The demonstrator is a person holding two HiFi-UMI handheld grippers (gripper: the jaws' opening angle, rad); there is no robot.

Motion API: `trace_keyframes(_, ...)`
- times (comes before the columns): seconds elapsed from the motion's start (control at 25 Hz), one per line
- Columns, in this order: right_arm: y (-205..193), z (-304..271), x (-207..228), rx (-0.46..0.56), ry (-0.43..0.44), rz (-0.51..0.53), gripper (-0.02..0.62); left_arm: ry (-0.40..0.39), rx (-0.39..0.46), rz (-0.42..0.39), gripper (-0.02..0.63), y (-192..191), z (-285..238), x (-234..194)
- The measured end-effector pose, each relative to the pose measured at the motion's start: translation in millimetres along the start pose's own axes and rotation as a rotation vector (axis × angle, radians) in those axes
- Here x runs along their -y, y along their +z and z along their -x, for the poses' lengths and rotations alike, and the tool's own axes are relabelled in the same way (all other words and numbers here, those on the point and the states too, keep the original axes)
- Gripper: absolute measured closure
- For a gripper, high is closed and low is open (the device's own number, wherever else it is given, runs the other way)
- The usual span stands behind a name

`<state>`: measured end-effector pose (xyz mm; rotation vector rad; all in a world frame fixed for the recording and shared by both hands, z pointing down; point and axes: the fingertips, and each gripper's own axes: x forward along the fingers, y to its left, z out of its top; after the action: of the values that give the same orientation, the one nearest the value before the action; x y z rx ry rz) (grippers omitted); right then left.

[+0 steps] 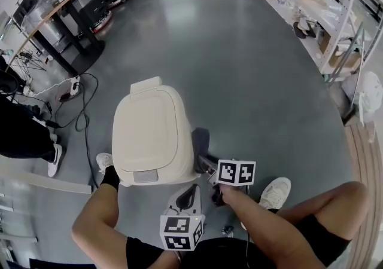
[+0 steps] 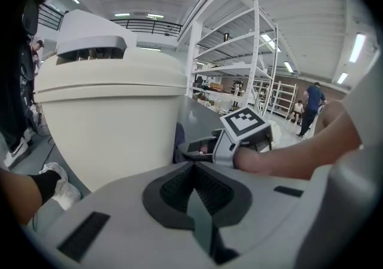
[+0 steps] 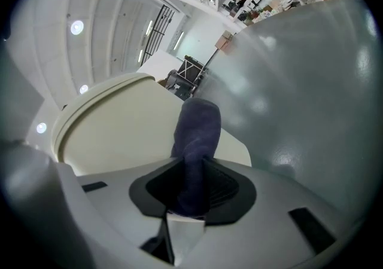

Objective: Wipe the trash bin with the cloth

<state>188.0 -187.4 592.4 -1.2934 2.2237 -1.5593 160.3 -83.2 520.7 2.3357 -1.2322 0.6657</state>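
A cream trash bin (image 1: 152, 133) with its lid down stands on the grey floor just ahead of me. My right gripper (image 1: 206, 163) is at the bin's right side, shut on a dark blue cloth (image 1: 200, 141) that rests against the bin's upper right wall. In the right gripper view the cloth (image 3: 194, 136) sticks up from between the jaws beside the bin's lid (image 3: 119, 130). My left gripper (image 1: 188, 199) hangs lower, near the bin's front right corner, jaws together and empty. Its own view shows the bin wall (image 2: 108, 112) close at left and the right gripper (image 2: 197, 153) beyond.
My legs and white shoes (image 1: 275, 193) flank the bin. Black cables (image 1: 84, 112) run over the floor at left, near another person's shoe (image 1: 55, 160). A desk with gear (image 1: 54, 17) stands far left, and shelving (image 1: 323, 11) lines the right.
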Motion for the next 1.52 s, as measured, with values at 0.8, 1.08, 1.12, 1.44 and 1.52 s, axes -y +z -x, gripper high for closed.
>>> trace_keyframes(0.8,-39.8,-40.3,85.8,-0.074,-0.189,-0.008,0.495,-0.02,-0.055,0.054,0.609,-17.2,-19.2,-8.5)
trace_keyframes(1.08,-49.9,-45.4,99.3,-0.113,-0.227,0.006,0.495,-0.012,-0.067,0.073,0.609,-25.1,-23.5,-19.3)
trace_keyframes(1.12,-50.9,-46.3,100.5,-0.116,-0.23,0.003,0.495,-0.014,-0.068,0.074,0.609,-26.0,-24.1,-19.6)
trace_keyframes(1.44,-44.9,-47.4,104.6,-0.094,-0.226,0.002,0.495,-0.061,-0.05,0.044,0.609,-20.4,-28.3,-4.2)
trace_keyframes(1.52,-32.9,-42.0,95.1,-0.042,-0.202,-0.031,0.495,-0.07,-0.046,0.043,0.609,-19.4,-28.3,-0.6)
